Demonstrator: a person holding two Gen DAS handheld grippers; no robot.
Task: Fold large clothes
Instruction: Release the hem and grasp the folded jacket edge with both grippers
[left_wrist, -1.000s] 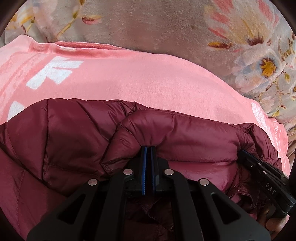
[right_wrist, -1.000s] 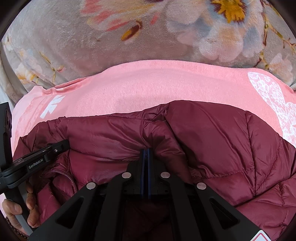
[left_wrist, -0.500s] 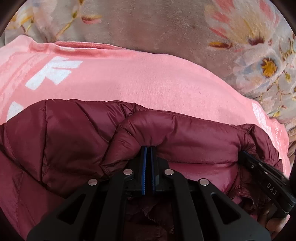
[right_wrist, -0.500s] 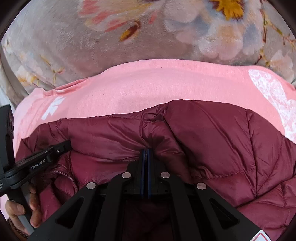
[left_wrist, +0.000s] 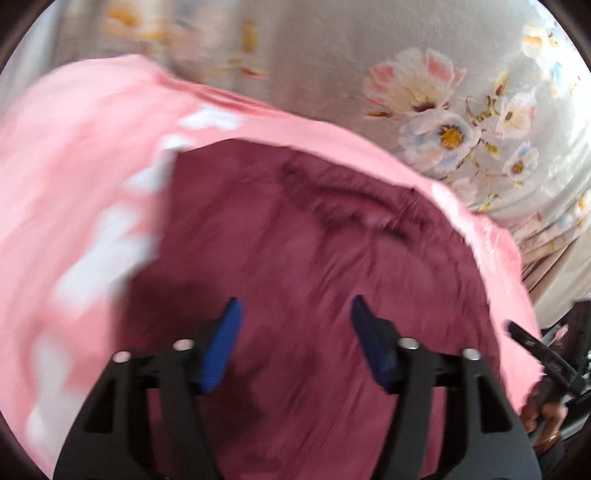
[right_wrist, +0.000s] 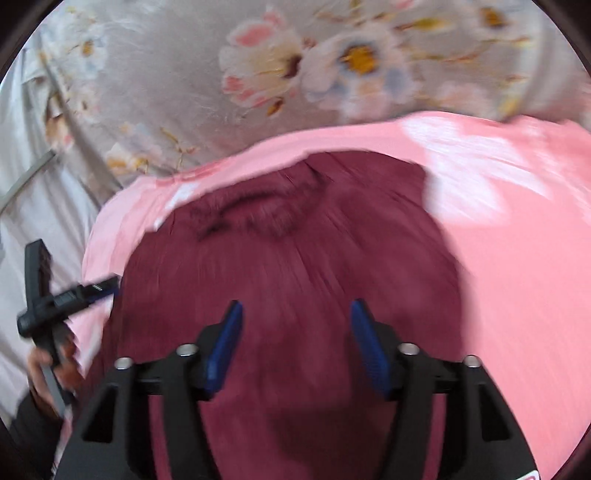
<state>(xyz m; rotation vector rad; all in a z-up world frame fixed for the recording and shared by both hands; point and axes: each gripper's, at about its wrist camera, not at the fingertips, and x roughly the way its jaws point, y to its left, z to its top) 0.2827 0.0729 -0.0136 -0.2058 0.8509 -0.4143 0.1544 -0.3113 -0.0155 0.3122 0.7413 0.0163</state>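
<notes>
While your left gripper (left_wrist: 295, 343) and right gripper (right_wrist: 295, 343) have just been opening, nothing sits between either's jaws. Both hang released over the maroon jacket (left_wrist: 314, 258) on the pink blanket (left_wrist: 74, 184).

left gripper (left_wrist: 295, 314): fingers just opened, nothing between | right gripper (right_wrist: 295, 314): fingers just opened, nothing between

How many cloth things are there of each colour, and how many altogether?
Dark red: 1, the puffy jacket
Pink: 1, the blanket with white shapes, lying under the jacket
Grey with flowers: 1, the floral cover, underneath them both
Total: 3
</notes>
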